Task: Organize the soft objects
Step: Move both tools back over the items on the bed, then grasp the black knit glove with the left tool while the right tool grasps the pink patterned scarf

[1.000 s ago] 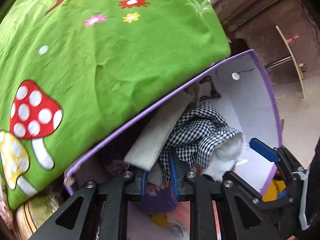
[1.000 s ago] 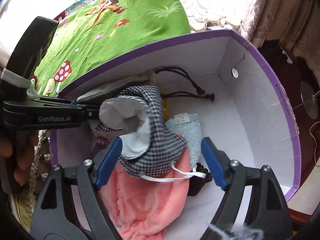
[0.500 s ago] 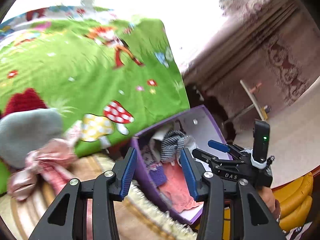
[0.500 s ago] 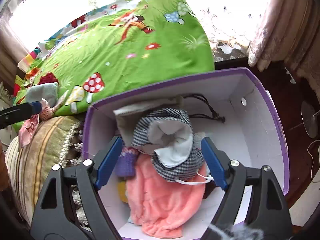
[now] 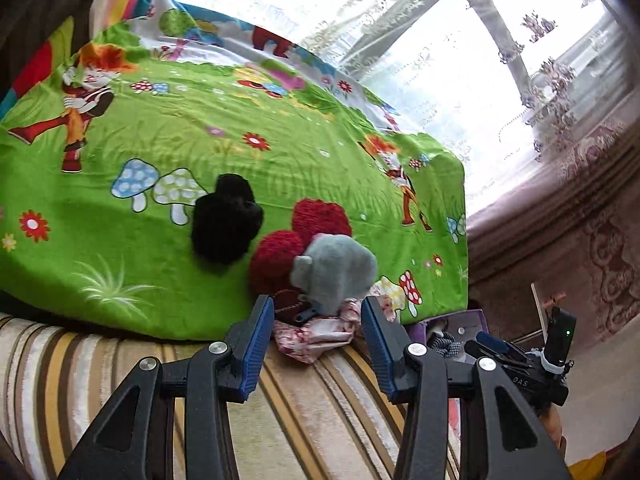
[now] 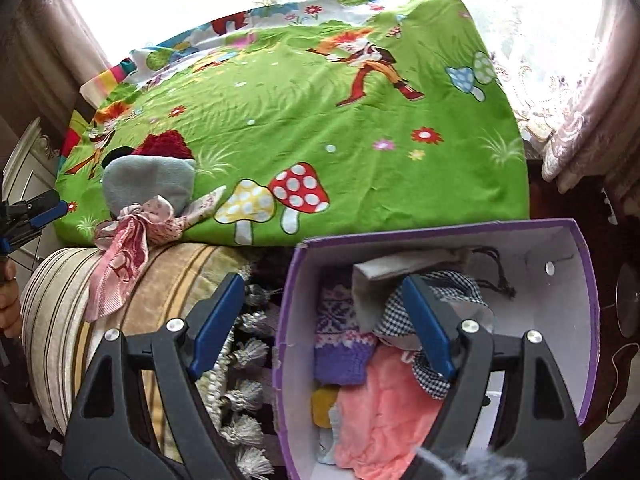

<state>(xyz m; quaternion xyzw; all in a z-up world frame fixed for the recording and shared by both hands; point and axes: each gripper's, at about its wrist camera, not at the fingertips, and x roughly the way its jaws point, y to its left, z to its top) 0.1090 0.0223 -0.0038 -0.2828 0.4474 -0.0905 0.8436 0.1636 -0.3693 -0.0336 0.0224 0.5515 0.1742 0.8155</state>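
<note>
My left gripper (image 5: pixel 318 308) is open and empty over the striped cushion, pointing at a pile on the green bedspread. The pile holds a grey plush piece (image 5: pixel 334 270), two red fluffy pieces (image 5: pixel 280 256), a black fluffy piece (image 5: pixel 226 220) and a pink patterned cloth (image 5: pixel 320 330). My right gripper (image 6: pixel 322 284) is open and empty above the left wall of the purple box (image 6: pixel 580 280). In the box lie a black-and-white checked cloth (image 6: pixel 452 288), a salmon towel (image 6: pixel 384 412), a purple knit (image 6: pixel 340 356) and a beige pouch (image 6: pixel 400 268).
The green cartoon bedspread (image 6: pixel 320 120) covers the bed behind the box. A striped cushion (image 6: pixel 60 320) with grey tassels (image 6: pixel 244 352) lies left of the box. Lace curtains (image 5: pixel 540 80) hang at the window. A hand (image 6: pixel 8 308) shows at the left edge.
My left gripper let go of the checked cloth in the box, opened, rose and swung left to the pile on the bed. My right gripper pulled up and back from the box.
</note>
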